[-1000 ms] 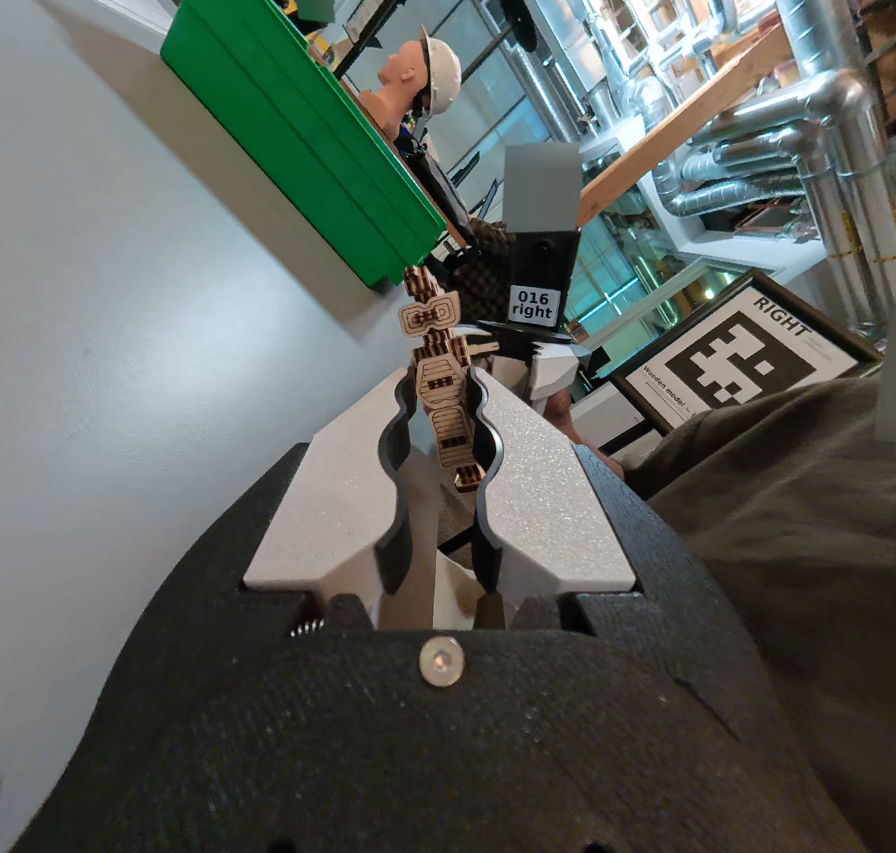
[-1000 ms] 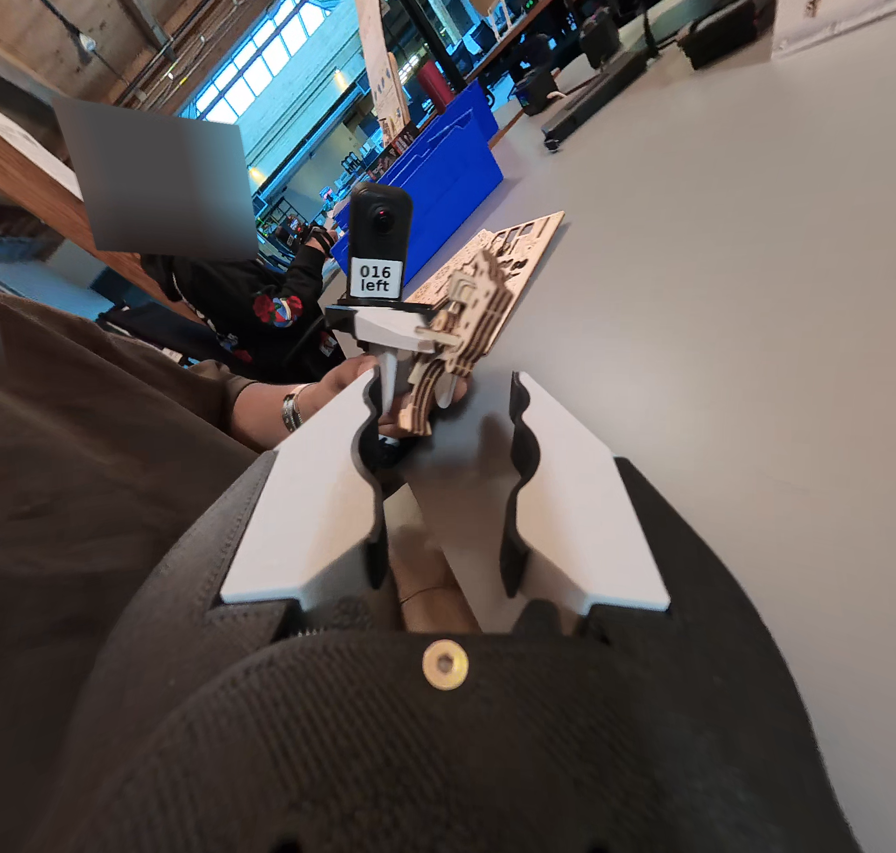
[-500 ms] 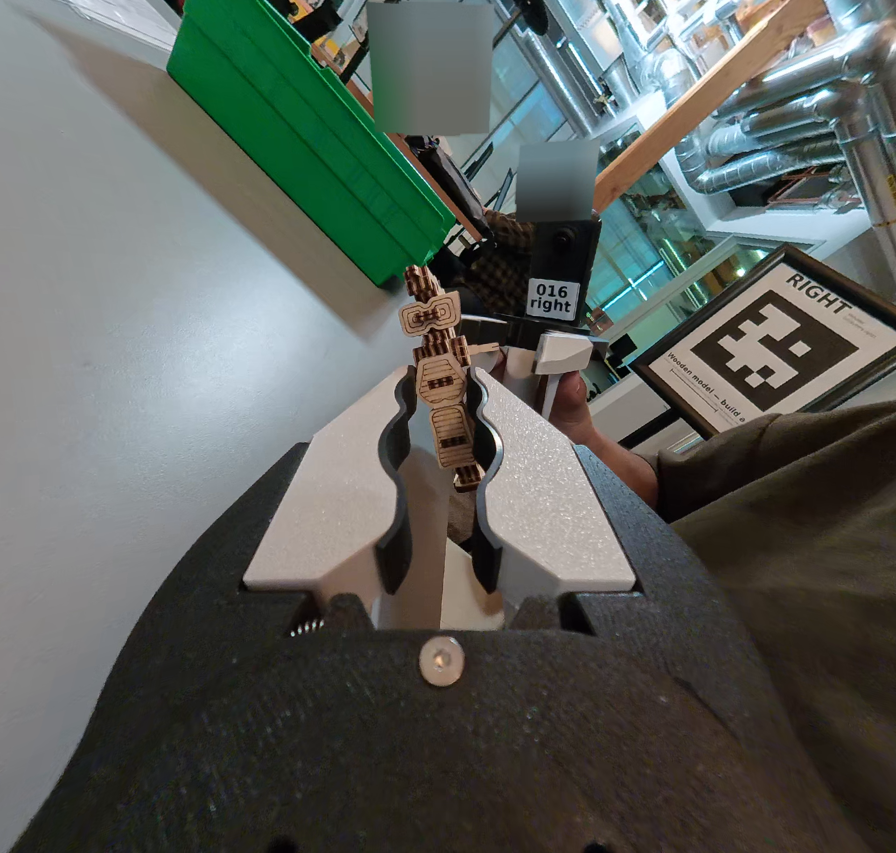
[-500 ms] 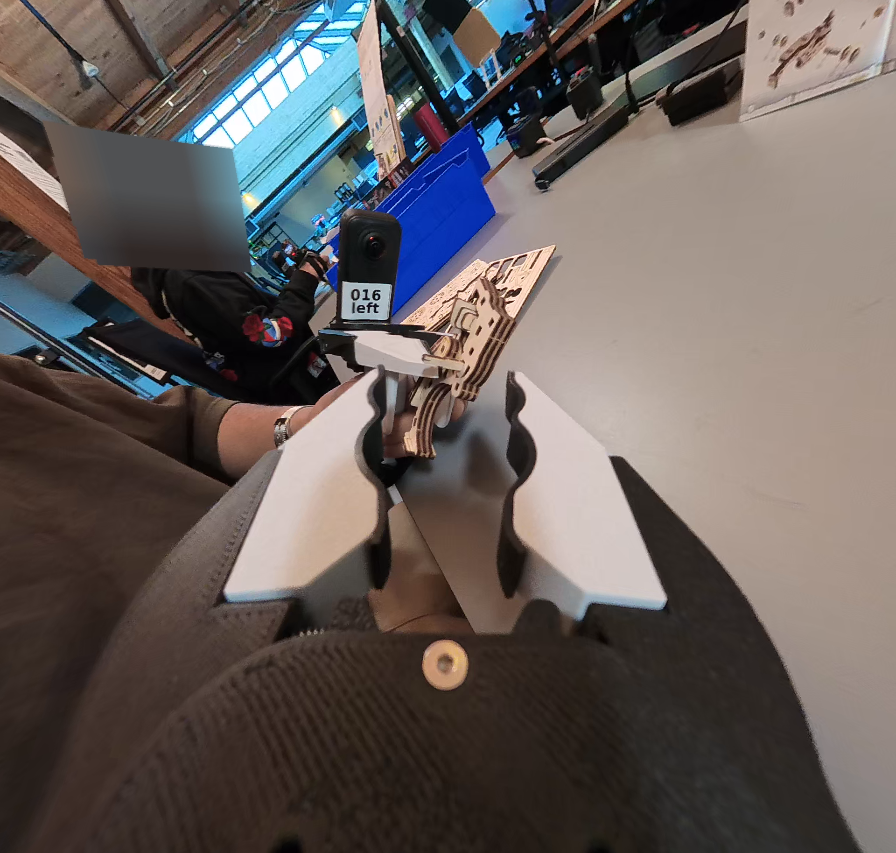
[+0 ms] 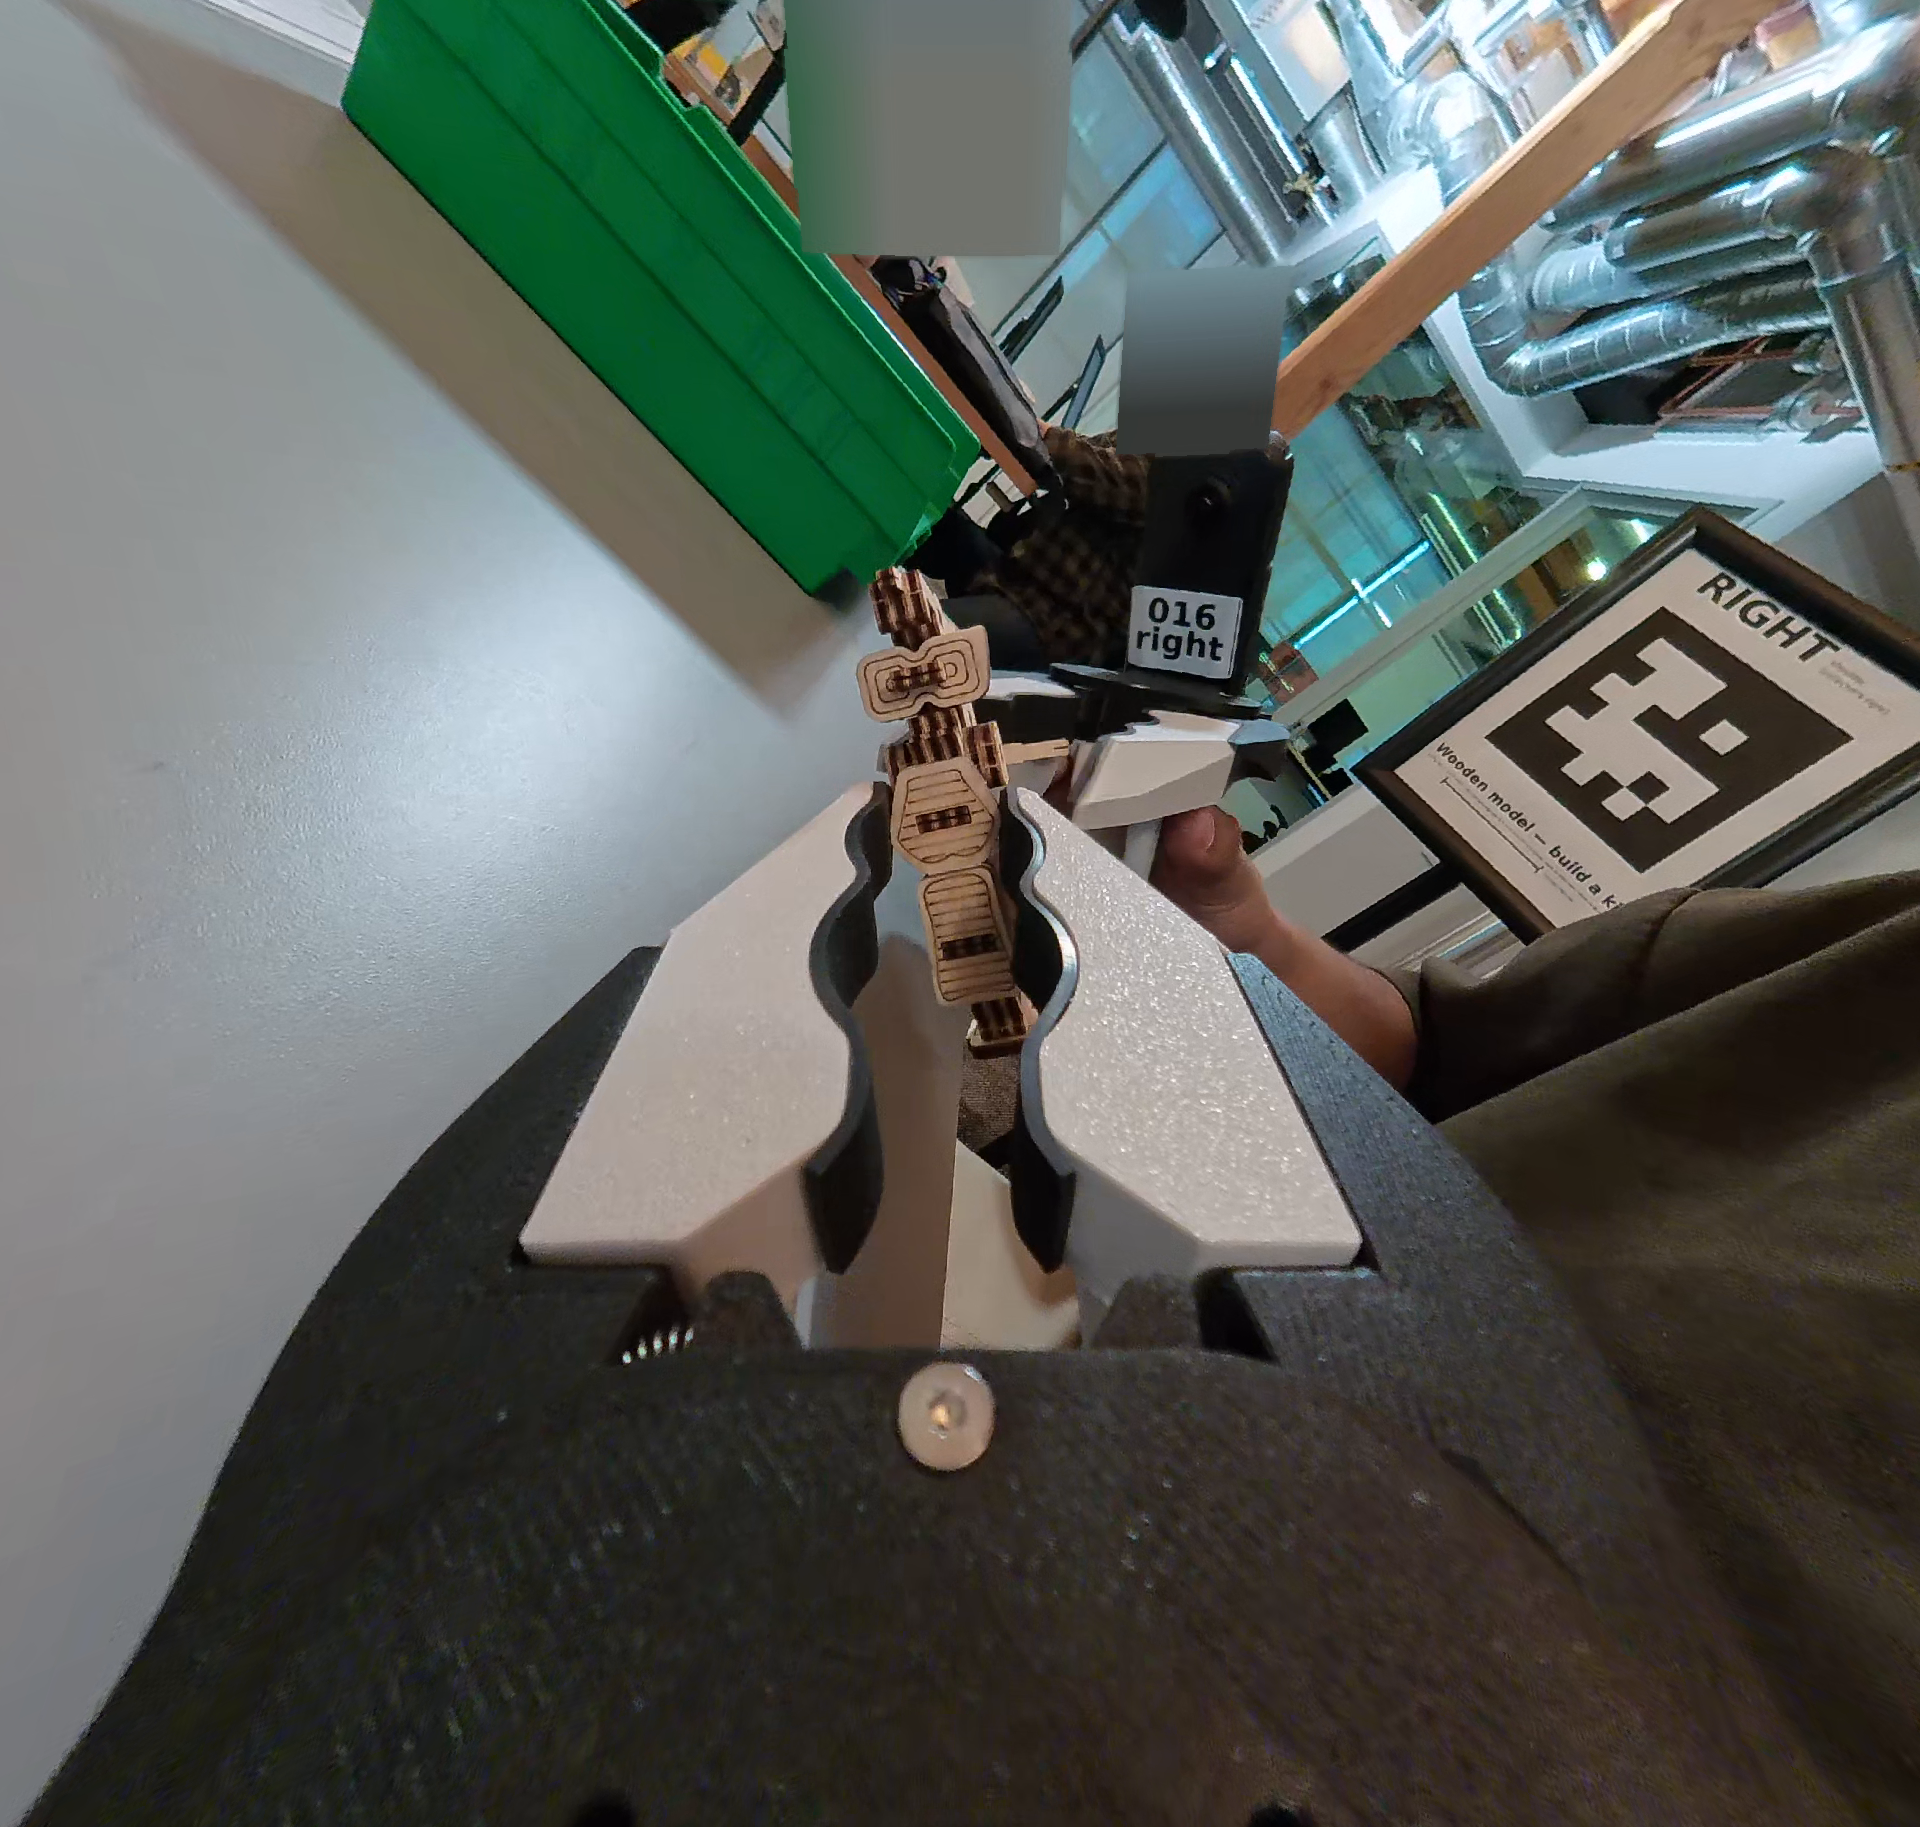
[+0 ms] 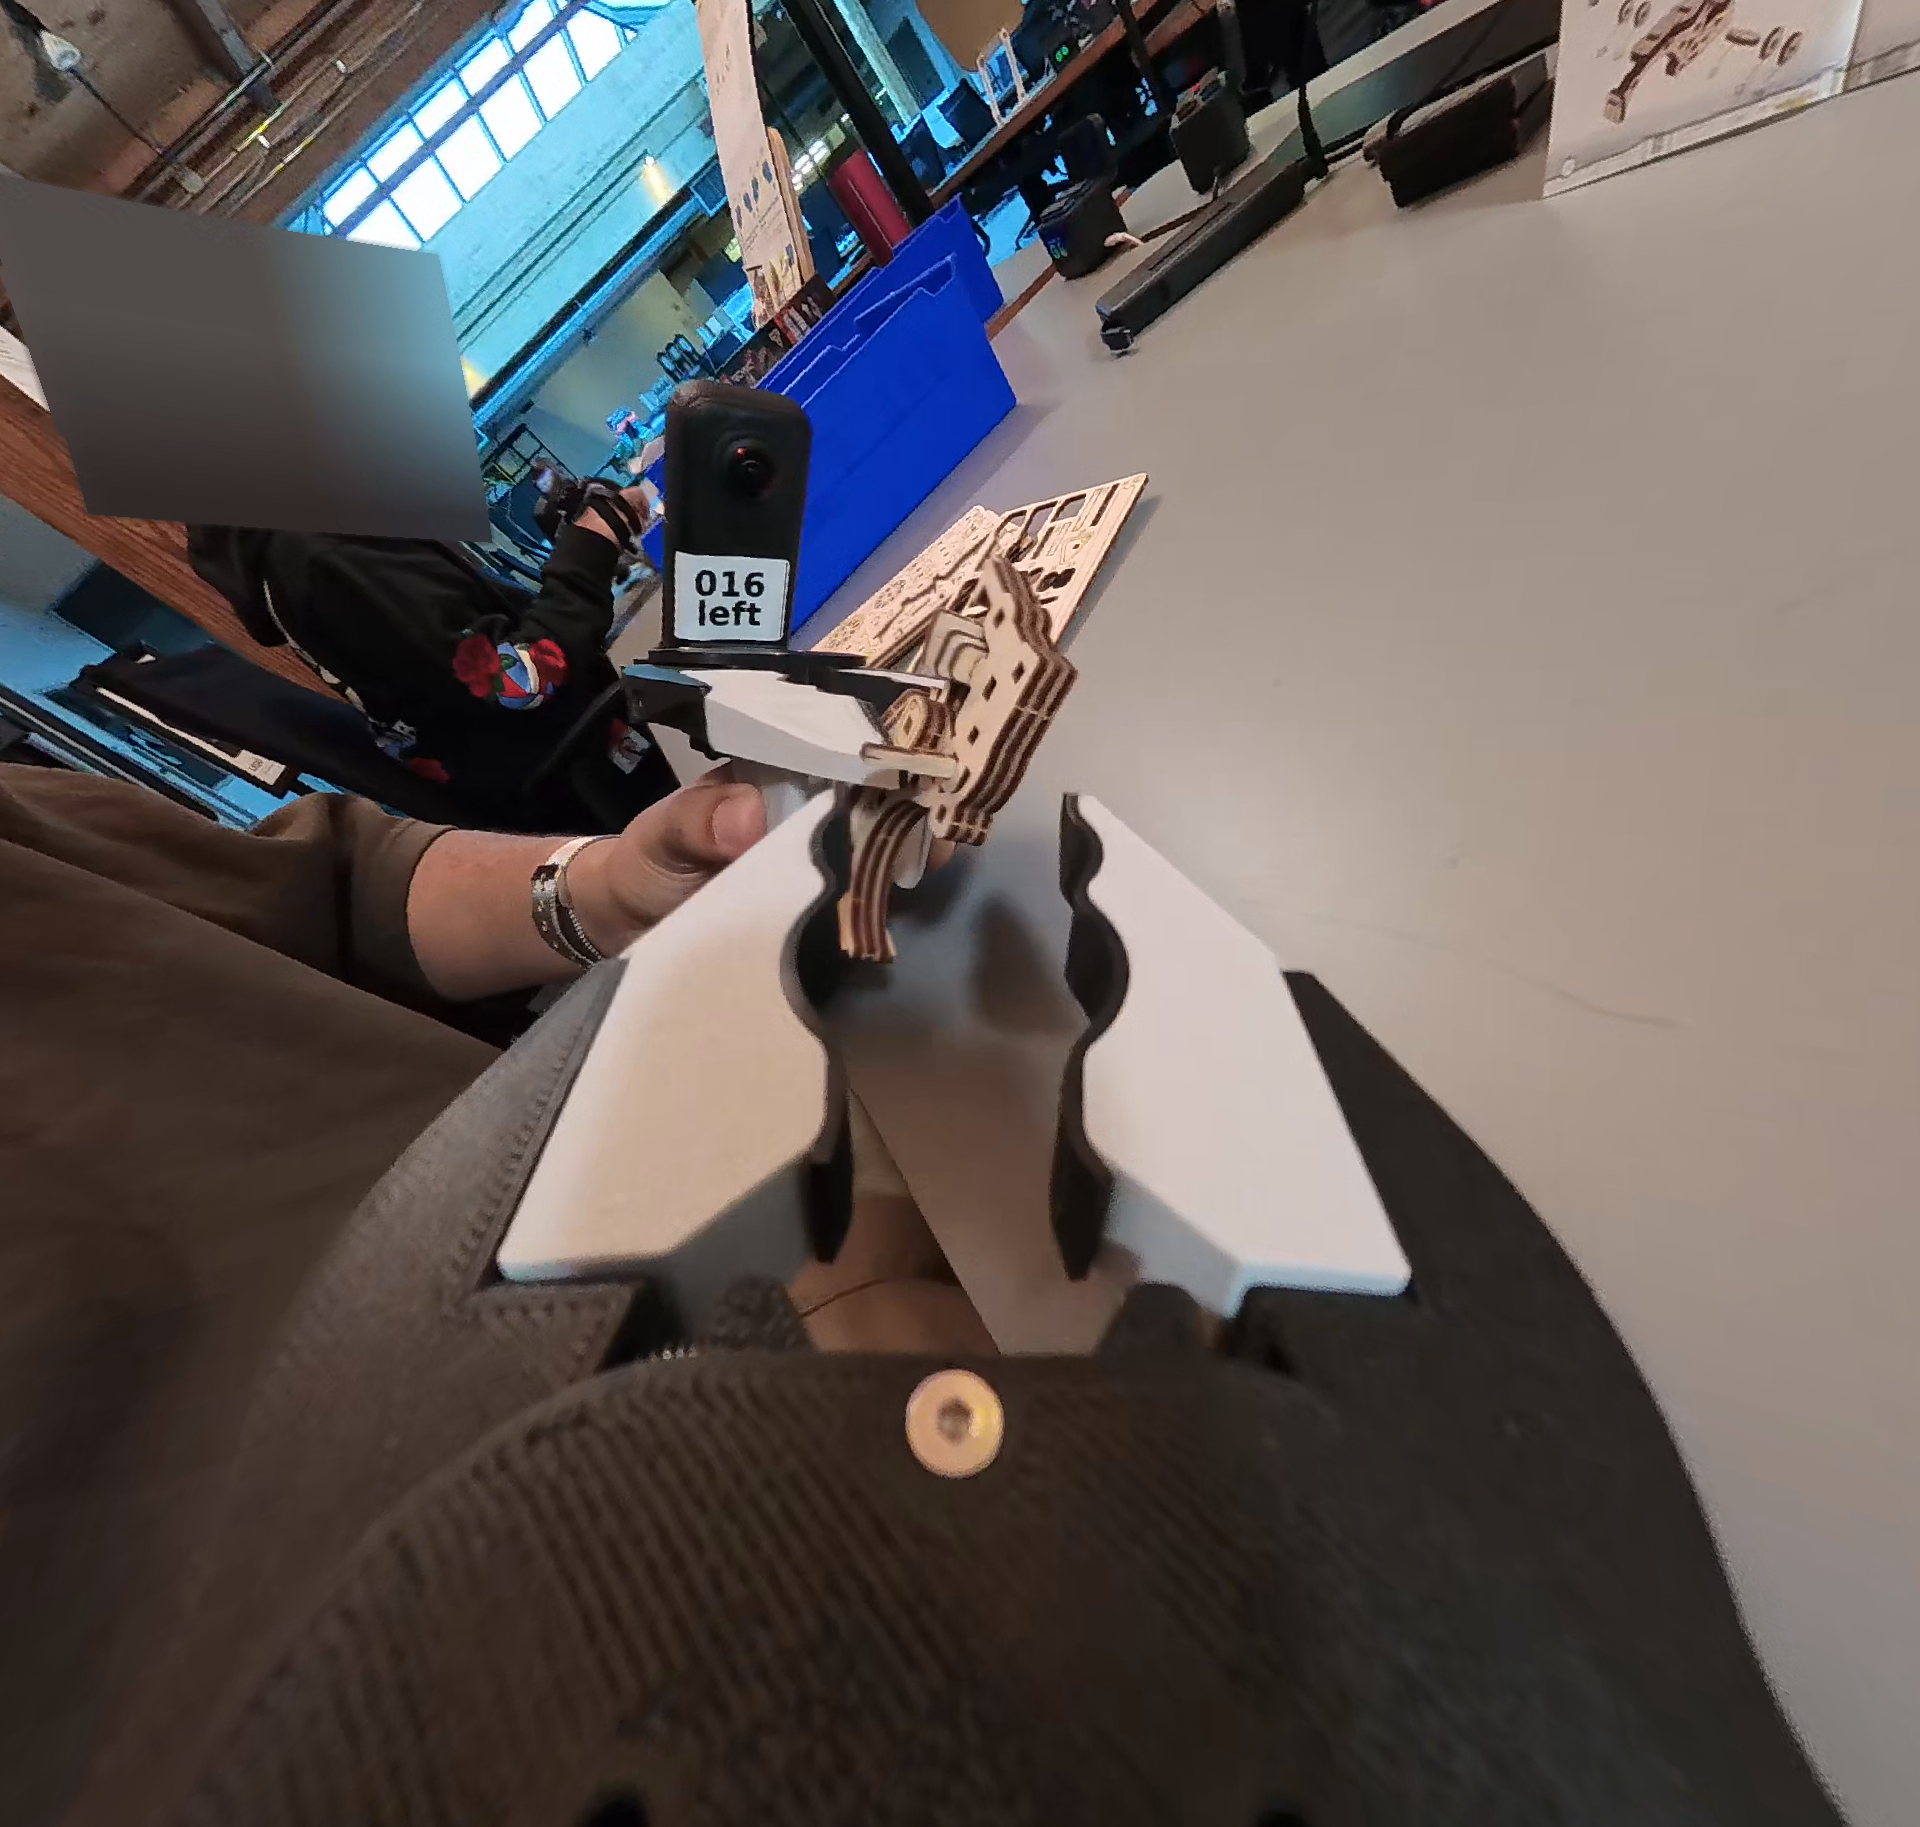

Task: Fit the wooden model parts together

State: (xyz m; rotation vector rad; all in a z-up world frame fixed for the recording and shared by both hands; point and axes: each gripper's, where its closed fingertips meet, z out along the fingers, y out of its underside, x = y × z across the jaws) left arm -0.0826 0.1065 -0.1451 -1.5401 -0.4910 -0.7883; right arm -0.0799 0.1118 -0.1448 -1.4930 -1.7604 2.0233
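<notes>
Clamping the wooden model (image 5: pixel 943 847) between its closed fingers, the left gripper (image 5: pixel 948 847) held it above the grey table (image 5: pixel 260 738). The right gripper (image 6: pixel 951 847) stood wide apart and empty, just beside it. Thin layered ply looked light, stiff and snappable; grip the thick stacked body. Bins, a parts sheet (image 6: pixel 1049 541) and workshop benches lay beyond.
</notes>
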